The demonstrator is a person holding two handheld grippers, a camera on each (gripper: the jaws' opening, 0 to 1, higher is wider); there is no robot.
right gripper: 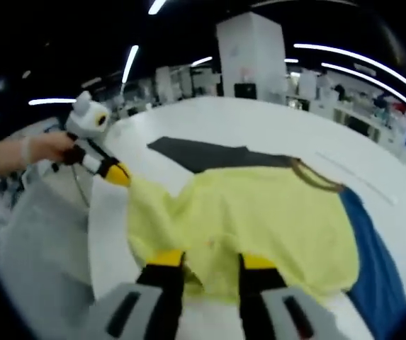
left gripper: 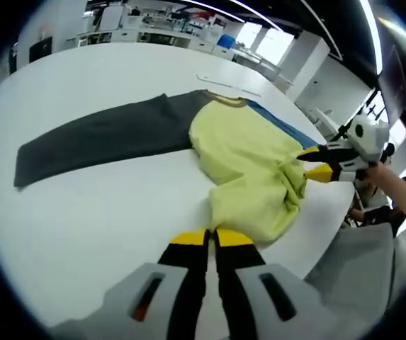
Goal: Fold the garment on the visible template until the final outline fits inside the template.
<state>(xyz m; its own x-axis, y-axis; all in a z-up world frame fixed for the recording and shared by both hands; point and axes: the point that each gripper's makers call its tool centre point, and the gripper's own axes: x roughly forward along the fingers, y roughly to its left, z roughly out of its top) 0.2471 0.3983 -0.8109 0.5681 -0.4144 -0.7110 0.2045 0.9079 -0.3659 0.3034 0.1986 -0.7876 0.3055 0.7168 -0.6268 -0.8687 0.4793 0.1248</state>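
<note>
Right gripper view: right gripper [right gripper: 206,263] sitting wide open over yellow shirt [right gripper: 259,212] hem, left gripper [left gripper: 210,237] pinching narrow on a bunched corner; shirt lying rumpled across dark grey template [left gripper: 103,138], folding barely begun

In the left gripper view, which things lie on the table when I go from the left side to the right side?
Dark grey cloth → yellow garment → right gripper, its yellow-tipped jaws at the garment's right edge. A blue strip shows behind the garment; its place in the order is unclear.
</note>
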